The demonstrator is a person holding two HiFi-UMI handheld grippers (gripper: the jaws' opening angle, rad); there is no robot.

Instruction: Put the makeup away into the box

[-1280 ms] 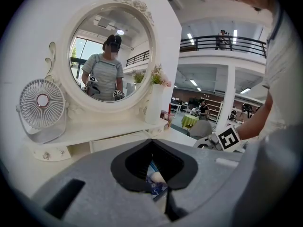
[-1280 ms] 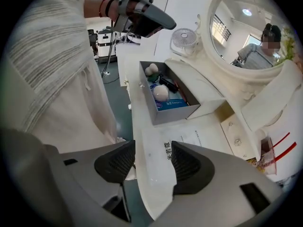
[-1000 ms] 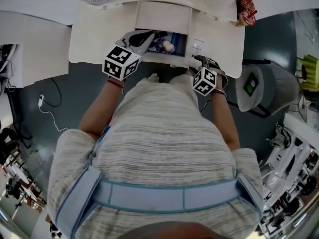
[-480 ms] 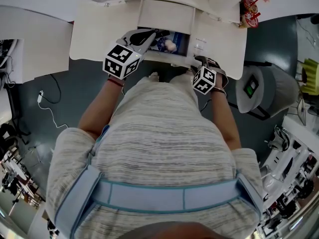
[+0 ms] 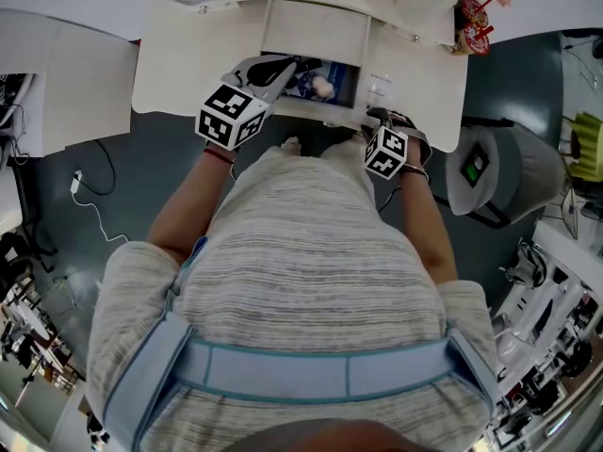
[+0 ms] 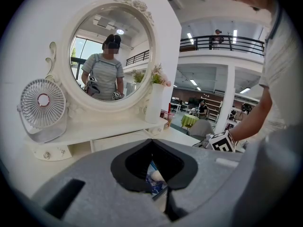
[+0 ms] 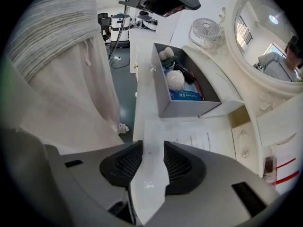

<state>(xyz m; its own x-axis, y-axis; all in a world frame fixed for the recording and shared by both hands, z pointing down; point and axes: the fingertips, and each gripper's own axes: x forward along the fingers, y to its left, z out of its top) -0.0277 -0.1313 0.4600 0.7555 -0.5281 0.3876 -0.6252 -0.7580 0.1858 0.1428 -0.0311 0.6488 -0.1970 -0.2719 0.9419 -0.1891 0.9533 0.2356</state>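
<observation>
Makeup (image 7: 176, 79) lay in the open drawer (image 7: 184, 109), none seen loose on the desk (image 7: 142, 126); left gripper (image 6: 152, 148) was closed and empty, right gripper (image 7: 153, 148) half-wide, just closing over paper (image 7: 199, 138), gripping nothing; stowing judged nearly done, drawer unclosed

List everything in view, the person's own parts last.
dressing table: one, white, before the person
mirror: one, round, white-framed, on the table
fan: one, white, left of mirror
vase: one, white, flowers in it, right of mirror
drawer: one, grey inside, open at table front
sponges: two, pale, in drawer
packet: one, blue, in drawer
paper sheet: one, white, table top beside drawer
left tongs: one, grey, shut, empty, by the drawer
right tongs: one, grey, jaws apart, have just been closing, only table top between them
</observation>
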